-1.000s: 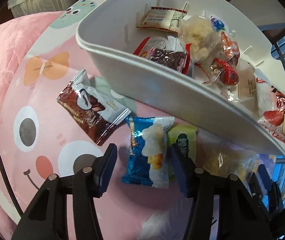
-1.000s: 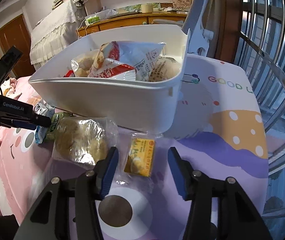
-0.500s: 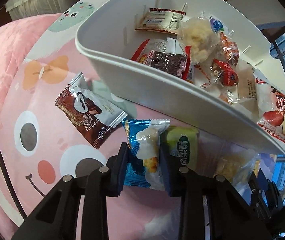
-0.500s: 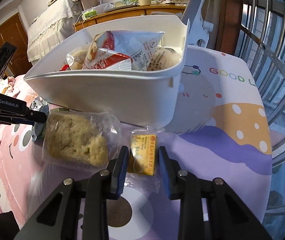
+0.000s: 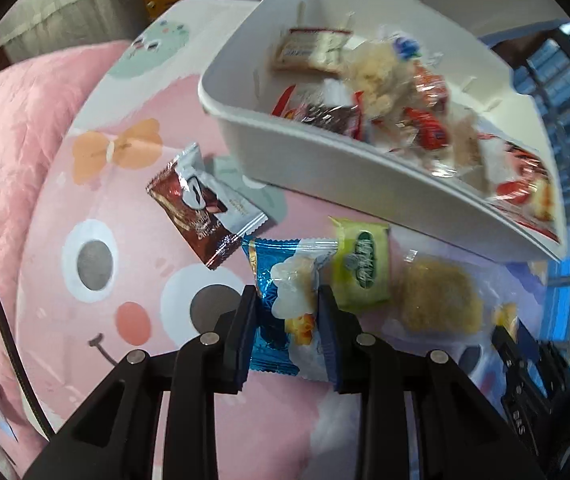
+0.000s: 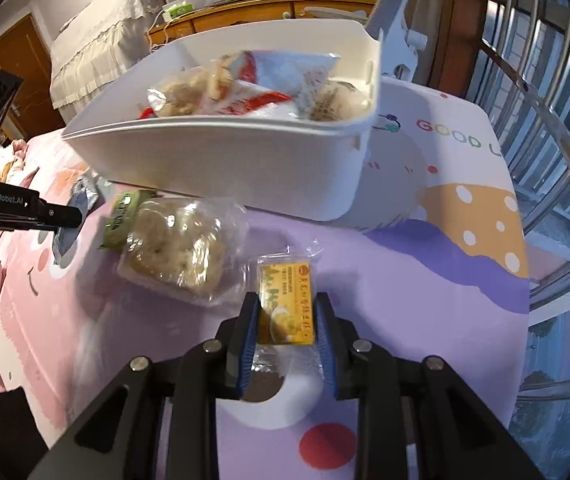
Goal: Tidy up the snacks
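Both tools grip one packet each, probably to carry them into the white plastic bin (image 6: 245, 160). The left tool (image 5: 287, 312) is closed on the blue foil snack packet (image 5: 281, 300), the right tool (image 6: 285, 320) on the small yellow wrapped snack (image 6: 285, 304), both just before the bin.

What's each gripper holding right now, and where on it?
Left gripper pinches the blue snack packet across its lower half; right gripper the yellow packet, likewise.
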Tool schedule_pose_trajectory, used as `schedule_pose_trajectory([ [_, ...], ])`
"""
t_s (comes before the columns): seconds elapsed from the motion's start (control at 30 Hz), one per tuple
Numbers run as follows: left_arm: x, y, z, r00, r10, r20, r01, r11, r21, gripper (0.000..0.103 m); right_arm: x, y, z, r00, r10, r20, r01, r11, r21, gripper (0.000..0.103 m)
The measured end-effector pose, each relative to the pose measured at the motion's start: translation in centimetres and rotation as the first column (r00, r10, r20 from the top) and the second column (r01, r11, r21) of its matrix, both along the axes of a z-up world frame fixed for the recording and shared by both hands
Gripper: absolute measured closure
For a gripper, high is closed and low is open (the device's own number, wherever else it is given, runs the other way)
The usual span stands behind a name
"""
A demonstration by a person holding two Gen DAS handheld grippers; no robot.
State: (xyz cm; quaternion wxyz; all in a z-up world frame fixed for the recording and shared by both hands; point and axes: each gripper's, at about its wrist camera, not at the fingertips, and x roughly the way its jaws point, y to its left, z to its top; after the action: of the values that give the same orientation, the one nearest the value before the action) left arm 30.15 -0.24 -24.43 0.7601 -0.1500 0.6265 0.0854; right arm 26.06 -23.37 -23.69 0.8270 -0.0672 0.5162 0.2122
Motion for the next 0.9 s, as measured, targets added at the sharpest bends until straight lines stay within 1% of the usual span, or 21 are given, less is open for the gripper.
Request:
schedule_pose_trajectory([
  [0.07,0.0,-0.2,1.4,0.999,-0.047,0.011,0.047,0.999,0.002,0.076,-0.2,0.6,1.1,1.000,0.013,0.014,-0.013,1.000,0.004,0.076],
  [0.1,-0.1,-0.3,2.0,0.997,-0.070,0.014,0.069,0.998,0.010,0.076,-0.4,0.9,1.6,1.000,0.019,0.020,-0.019,1.000,0.010,0.079],
  [0.17,-0.2,-0.4,3.4,0.994,-0.108,0.024,0.108,0.994,0.020,0.076,-0.5,1.8,2.7,0.999,0.037,0.033,-0.038,0.999,0.025,0.090],
  [0.3,0.1,0.0,6.1,0.990,-0.126,0.057,0.125,0.992,0.017,0.076,-0.6,4.1,4.7,0.993,0.094,0.077,-0.098,0.994,0.051,0.092],
  [0.4,1.0,0.7,7.8,0.986,-0.141,0.090,0.140,0.990,0.025,0.076,-0.5,5.8,5.7,0.987,0.126,0.097,-0.133,0.989,0.066,0.092],
  [0.47,2.0,0.9,8.9,0.982,-0.154,0.113,0.150,0.988,0.040,0.076,-0.7,6.7,6.1,0.984,0.144,0.106,-0.153,0.985,0.082,0.092],
  [0.57,4.0,1.1,10.4,0.971,-0.178,0.161,0.169,0.983,0.071,0.075,-1.4,8.1,6.8,0.978,0.169,0.123,-0.179,0.981,0.075,0.092],
  [0.63,5.3,1.1,11.3,0.964,-0.174,0.199,0.157,0.982,0.101,0.075,-1.8,8.5,7.0,0.977,0.179,0.120,-0.190,0.978,0.091,0.092],
  [0.67,5.8,1.2,11.5,0.963,-0.168,0.213,0.149,0.984,0.101,0.075,-1.9,8.7,7.0,0.976,0.184,0.115,-0.195,0.976,0.094,0.092],
  [0.7,6.3,1.2,11.8,0.962,-0.159,0.223,0.139,0.985,0.101,0.070,-2.0,8.8,6.9,0.976,0.189,0.109,-0.199,0.976,0.092,0.092],
  [0.73,6.9,1.1,12.0,0.962,-0.149,0.227,0.125,0.986,0.115,0.063,-2.2,8.9,6.8,0.976,0.193,0.103,-0.202,0.975,0.089,0.092],
  [0.77,7.2,1.1,12.0,0.963,-0.146,0.225,0.118,0.984,0.131,0.037,-2.3,8.9,6.7,0.976,0.195,0.100,-0.204,0.975,0.089,0.092],
  [0.8,7.3,1.1,12.2,0.963,-0.142,0.229,0.109,0.983,0.151,0.020,-2.4,8.8,6.5,0.976,0.195,0.098,-0.204,0.975,0.090,0.092],
  [0.83,7.3,1.0,12.4,0.960,-0.139,0.245,0.098,0.980,0.174,0.019,-2.4,8.6,6.5,0.976,0.194,0.097,-0.203,0.975,0.089,0.092],
  [0.9,7.1,1.1,12.4,0.959,-0.144,0.243,0.104,0.980,0.170,0.019,-2.2,8.1,6.2,0.977,0.192,0.090,-0.199,0.977,0.081,0.092],
])
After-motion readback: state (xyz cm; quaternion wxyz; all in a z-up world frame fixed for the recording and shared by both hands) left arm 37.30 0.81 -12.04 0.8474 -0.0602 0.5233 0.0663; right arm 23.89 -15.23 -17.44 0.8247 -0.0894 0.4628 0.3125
